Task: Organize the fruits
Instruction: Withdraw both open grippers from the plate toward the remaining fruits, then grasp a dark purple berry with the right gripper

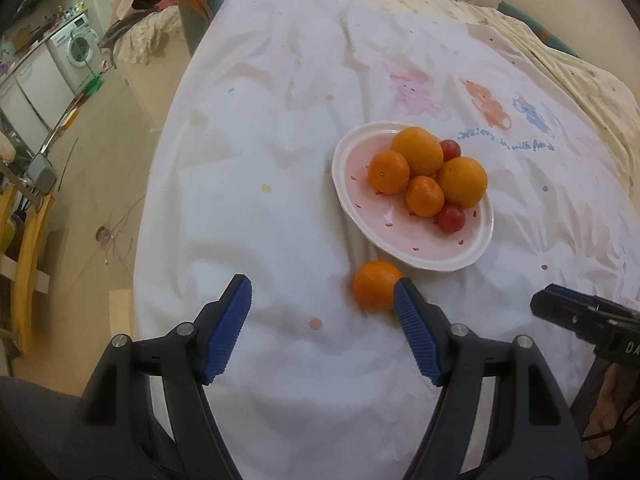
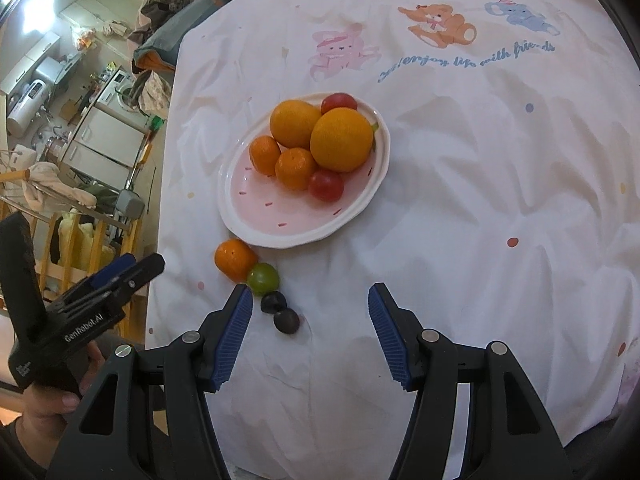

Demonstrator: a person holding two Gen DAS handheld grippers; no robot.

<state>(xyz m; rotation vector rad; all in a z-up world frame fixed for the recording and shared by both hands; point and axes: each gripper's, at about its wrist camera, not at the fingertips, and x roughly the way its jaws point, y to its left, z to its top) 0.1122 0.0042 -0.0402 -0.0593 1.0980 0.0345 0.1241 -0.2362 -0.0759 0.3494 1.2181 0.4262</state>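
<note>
A pink and white plate (image 1: pixel 362 218) (image 2: pixel 256 210) on the white sheet holds two big oranges, two mandarins and two red plums. A loose mandarin (image 1: pixel 374 285) (image 2: pixel 235 260) lies on the sheet just in front of the plate. Beside it in the right wrist view lie a green fruit (image 2: pixel 263 278) and two dark plums (image 2: pixel 273 302) (image 2: pixel 286 321). My left gripper (image 1: pixel 322 292) is open and empty; its right fingertip is next to the loose mandarin. My right gripper (image 2: pixel 310 300) is open and empty, just right of the dark plums.
The white printed sheet (image 1: pixel 280 184) covers a bed. Its left edge drops to the floor (image 1: pixel 100 160). A washing machine (image 1: pixel 78 50), cabinets and a yellow wooden rack (image 1: pixel 28 240) stand at the left. Clothes are piled at the far left corner (image 2: pixel 180 20).
</note>
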